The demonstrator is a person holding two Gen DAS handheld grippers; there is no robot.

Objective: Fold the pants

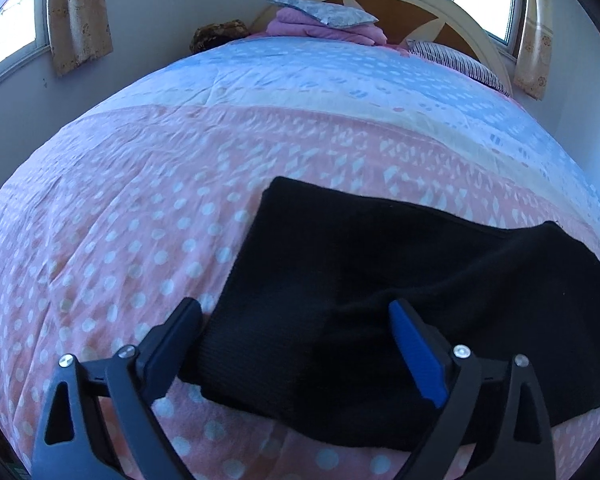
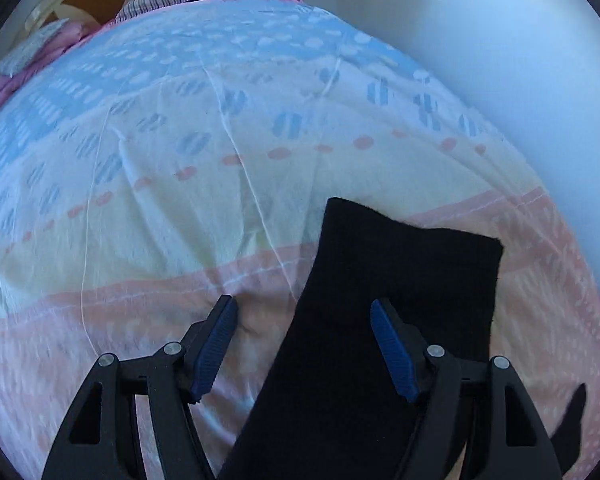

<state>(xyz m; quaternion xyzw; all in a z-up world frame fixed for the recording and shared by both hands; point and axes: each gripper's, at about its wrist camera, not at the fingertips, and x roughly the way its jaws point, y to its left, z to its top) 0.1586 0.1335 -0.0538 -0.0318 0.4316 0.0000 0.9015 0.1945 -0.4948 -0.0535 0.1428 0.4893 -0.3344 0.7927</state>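
With both tools hovering low over the bed, the black knitted pants lie flat on the pink, cream and blue dotted bedspread, spread across the pink band near the foot end. The left gripper has its jaws wide apart, gripping nothing; they straddle one end of the dark cloth, one finger over the bare quilt beside the edge, the blue-padded one above the fabric. Over on the other side, the right gripper is just as wide open and empty, its blue pads framing the narrow end of the pants, whose square corner juts out ahead onto the cream stripe.

Here's the risk, as I read it. If either pair of jaws closes too deep, it may pinch the soft bedspread along with the pants and drag the quilt up into the fold. The knit looks thick and floppy, possibly already doubled, so a shallow bite could catch only the top layer and let the rest sag or slide apart. And if the two ends are lifted unevenly, the edges will likely land skewed. The cloth is so dark that layers and seams are hard to make out.
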